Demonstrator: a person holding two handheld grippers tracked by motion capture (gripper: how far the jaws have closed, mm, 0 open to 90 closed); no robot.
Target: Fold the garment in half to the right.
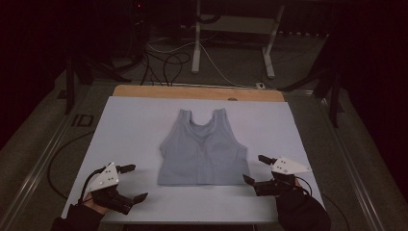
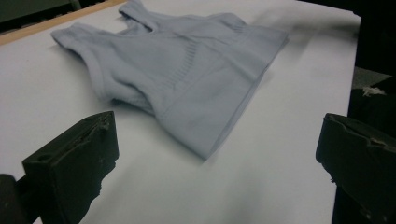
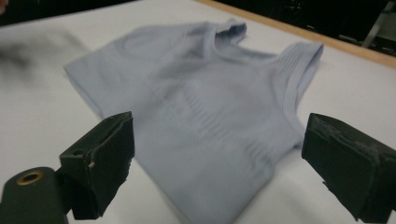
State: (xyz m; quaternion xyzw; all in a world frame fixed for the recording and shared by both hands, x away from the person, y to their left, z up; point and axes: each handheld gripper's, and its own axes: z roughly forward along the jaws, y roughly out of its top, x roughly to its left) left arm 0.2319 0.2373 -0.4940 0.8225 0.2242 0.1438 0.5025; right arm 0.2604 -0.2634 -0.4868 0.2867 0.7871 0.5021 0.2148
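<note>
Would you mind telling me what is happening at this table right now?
A person holds a two-jaw gripper in each hand over a white table top. A pale blue crop top lies flat in the middle, straps pointing away from the person. The left gripper sits off its lower left corner and the right gripper close beside its lower right corner. Both have jaws wide open and neither touches the fabric yet.

The left gripper [image 1: 132, 182] is seen at the lower left of the high view, held in a dark-gloved left hand [image 1: 89, 210] at the bottom edge, with its jaws spread wide and nothing between them. The right gripper [image 1: 255, 168] is seen at the lower right, held by the gloved right hand [image 1: 300, 209], its jaws likewise parted and angled toward the frame's middle.
</note>
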